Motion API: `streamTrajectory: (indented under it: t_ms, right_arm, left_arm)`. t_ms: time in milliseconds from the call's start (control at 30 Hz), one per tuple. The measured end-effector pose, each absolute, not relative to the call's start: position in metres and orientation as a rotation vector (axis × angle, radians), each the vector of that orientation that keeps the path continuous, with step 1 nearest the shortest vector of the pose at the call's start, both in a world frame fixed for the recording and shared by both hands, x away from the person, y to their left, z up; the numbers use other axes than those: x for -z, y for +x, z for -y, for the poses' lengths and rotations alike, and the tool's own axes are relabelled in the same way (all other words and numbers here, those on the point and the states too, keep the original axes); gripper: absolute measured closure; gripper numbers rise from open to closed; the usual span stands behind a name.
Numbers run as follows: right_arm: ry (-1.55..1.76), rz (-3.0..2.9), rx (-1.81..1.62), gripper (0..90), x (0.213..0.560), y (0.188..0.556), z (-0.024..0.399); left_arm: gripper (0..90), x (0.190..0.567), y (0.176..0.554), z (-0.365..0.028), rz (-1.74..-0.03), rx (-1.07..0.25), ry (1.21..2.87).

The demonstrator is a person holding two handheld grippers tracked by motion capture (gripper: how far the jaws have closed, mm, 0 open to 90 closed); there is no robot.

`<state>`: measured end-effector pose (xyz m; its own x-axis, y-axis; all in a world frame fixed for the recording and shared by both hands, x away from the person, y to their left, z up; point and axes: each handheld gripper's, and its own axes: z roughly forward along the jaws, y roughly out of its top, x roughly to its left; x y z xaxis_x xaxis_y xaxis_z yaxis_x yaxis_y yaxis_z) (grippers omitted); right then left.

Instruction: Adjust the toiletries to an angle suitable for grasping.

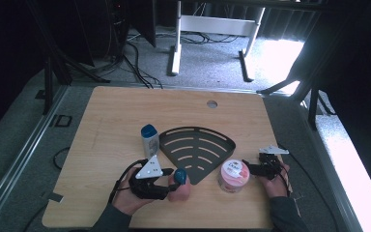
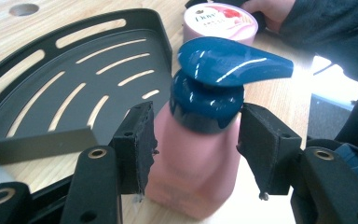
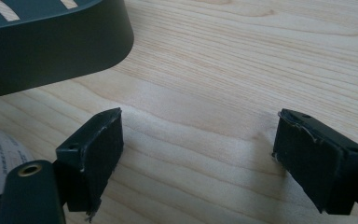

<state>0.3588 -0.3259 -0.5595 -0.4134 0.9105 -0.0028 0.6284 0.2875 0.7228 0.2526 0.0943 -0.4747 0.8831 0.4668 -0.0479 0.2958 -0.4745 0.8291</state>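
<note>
Left gripper (image 2: 193,140): fingers (image 2: 137,144) stand apart on either side of the pump bottle (image 2: 196,163), small gaps visible at both pads; not pressing. Hand behind it on the near edge of the tabletop (image 1: 116,111).

Pump bottle: pink body, dark teal pump head with spout pointing sideways. Stands upright on the tabletop just in front of the tip of the rack (image 1: 195,147), near the jar (image 1: 233,175). Judged rigid plastic, smooth and somewhat slippery, moderately heavy if full, top-heavy under the pump. Best hold: across the body below the collar, where the sides are flattest; the pump head would likely turn or depress if gripped.

Right gripper (image 3: 196,158): fingers wide, nothing between them, bare wood beneath. Rests just right of the jar.

Jar: pink tub with printed lid, upright, beside the rack's right edge.

Rack: black, fan-shaped, slotted, lying flat at mid-tabletop.

Small bottle (image 1: 149,140): white with blue cap, upright, touching or just beside the rack's left corner.
</note>
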Motion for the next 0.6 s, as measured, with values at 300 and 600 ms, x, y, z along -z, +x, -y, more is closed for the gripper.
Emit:
streamTrajectory:
  t_ms: [300,600]
  right_arm:
    - [1.38,-2.146,-0.915,15.4,0.559,0.359,0.326]
    - [1.38,-2.146,-0.915,15.4,0.559,0.359,0.326]
  left_arm:
    - [45.1,0.478,0.263,-0.082,-0.514,-0.192,2.085]
    - [51.7,0.473,0.256,-0.077,-0.526,-0.264,2.091]
